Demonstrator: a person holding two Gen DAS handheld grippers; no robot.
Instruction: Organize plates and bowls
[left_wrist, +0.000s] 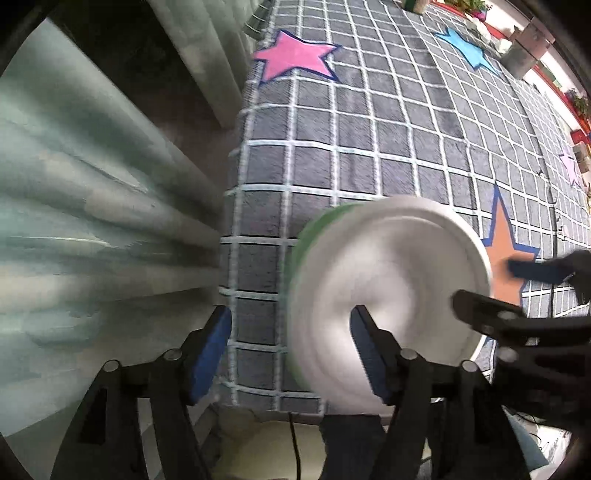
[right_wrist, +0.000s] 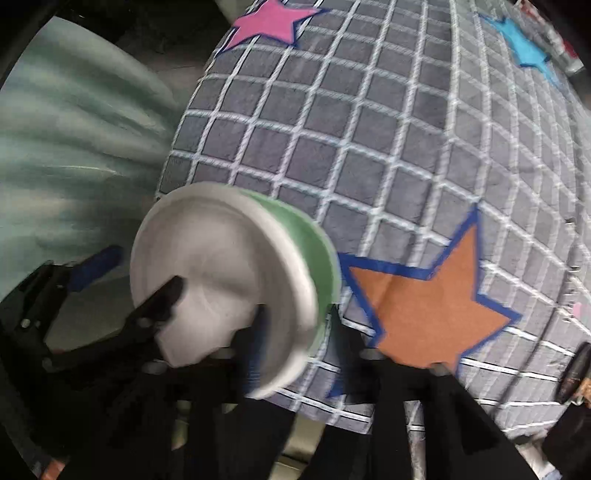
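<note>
A bowl, white inside and green outside (left_wrist: 388, 295), is held up on its side above the rug. In the left wrist view my left gripper (left_wrist: 291, 354) is open; its right finger lies in front of the bowl's inside, its left finger is free. My right gripper (left_wrist: 487, 291) comes in from the right with one finger inside the bowl and one behind the rim. In the right wrist view the bowl (right_wrist: 229, 280) is blurred, and my right gripper (right_wrist: 295, 332) straddles its rim. The left gripper (right_wrist: 110, 288) shows at the left.
A grey rug with a white grid (left_wrist: 369, 147) covers the floor, with a pink star (left_wrist: 295, 55), a blue star (left_wrist: 465, 48) and an orange star (right_wrist: 428, 306). A pale green curtain (left_wrist: 92, 203) hangs at the left. Boxes and plants line the far right edge.
</note>
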